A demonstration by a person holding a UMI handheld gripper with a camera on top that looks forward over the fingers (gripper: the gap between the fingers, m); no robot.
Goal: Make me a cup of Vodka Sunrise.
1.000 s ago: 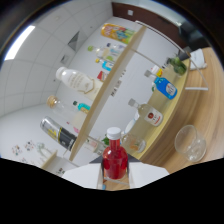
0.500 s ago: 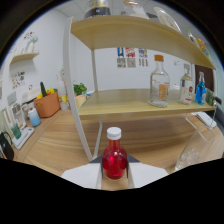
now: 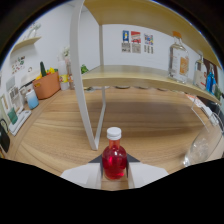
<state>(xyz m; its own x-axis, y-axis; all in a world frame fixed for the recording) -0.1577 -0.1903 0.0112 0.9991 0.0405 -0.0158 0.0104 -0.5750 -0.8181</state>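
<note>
My claw (image 3: 114,170) is clamped on a small red bottle (image 3: 114,159): both white fingers (image 3: 82,176) press against its round belly from either side, and the bottle stands upright between them with its white cap (image 3: 114,133) up. The liquid inside is a deep red.

Just beyond the bottle I see the wooden worktop (image 3: 140,120) stretching away to a white wall. A white shelf frame (image 3: 89,80) rises from the worktop just ahead of the claw, and its wooden shelf board (image 3: 145,80) runs off to the right. On that shelf stands a clear square bottle (image 3: 179,62) with an orange label, and further along it a blue bottle (image 3: 210,77), partly cut off. Low to the right of the fingers, a clear glass (image 3: 200,150) rests on the worktop, close to the red bottle but apart from it.

Far to the left I make out an orange pot (image 3: 47,85) with a green plant, and small coloured posters (image 3: 136,41) on the wall.
</note>
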